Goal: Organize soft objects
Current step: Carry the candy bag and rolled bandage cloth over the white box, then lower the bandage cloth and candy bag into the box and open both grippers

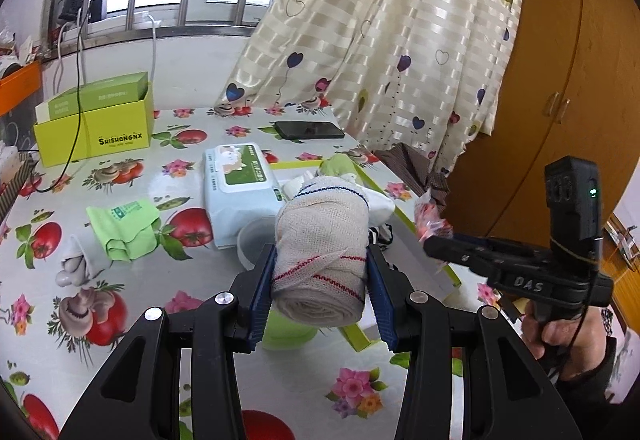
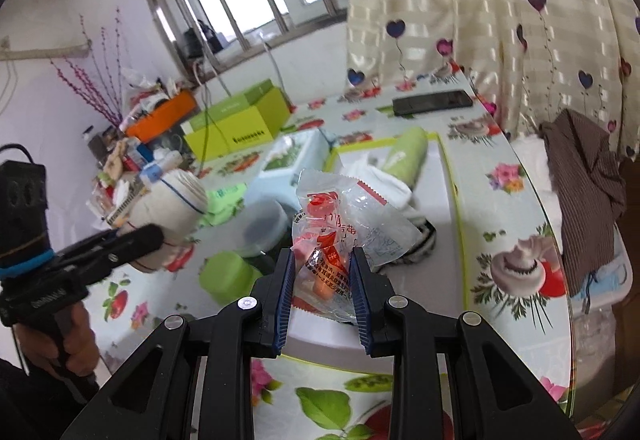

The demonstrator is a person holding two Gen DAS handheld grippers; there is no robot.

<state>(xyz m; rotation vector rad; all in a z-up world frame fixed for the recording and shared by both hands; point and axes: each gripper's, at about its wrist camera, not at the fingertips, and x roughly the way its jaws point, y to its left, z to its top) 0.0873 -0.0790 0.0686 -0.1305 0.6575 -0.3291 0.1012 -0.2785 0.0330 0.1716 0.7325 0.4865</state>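
We've got the bandage roll (image 1: 320, 260) and plastic packet (image 2: 340, 232) clamped in our jaws (tray (image 2: 448, 175) half filled); cloth (image 1: 124, 228) still on table (image 1: 200, 280).

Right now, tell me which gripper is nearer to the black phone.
Neither is close, and the pictures don't settle it. The left gripper, holding the bandage roll, and the right gripper, holding the plastic packet, both hang over the near table, well short of the phone.

Black left gripper (image 1: 320, 280), blue ribbed pads, silver screws; sleeve perhaps dark
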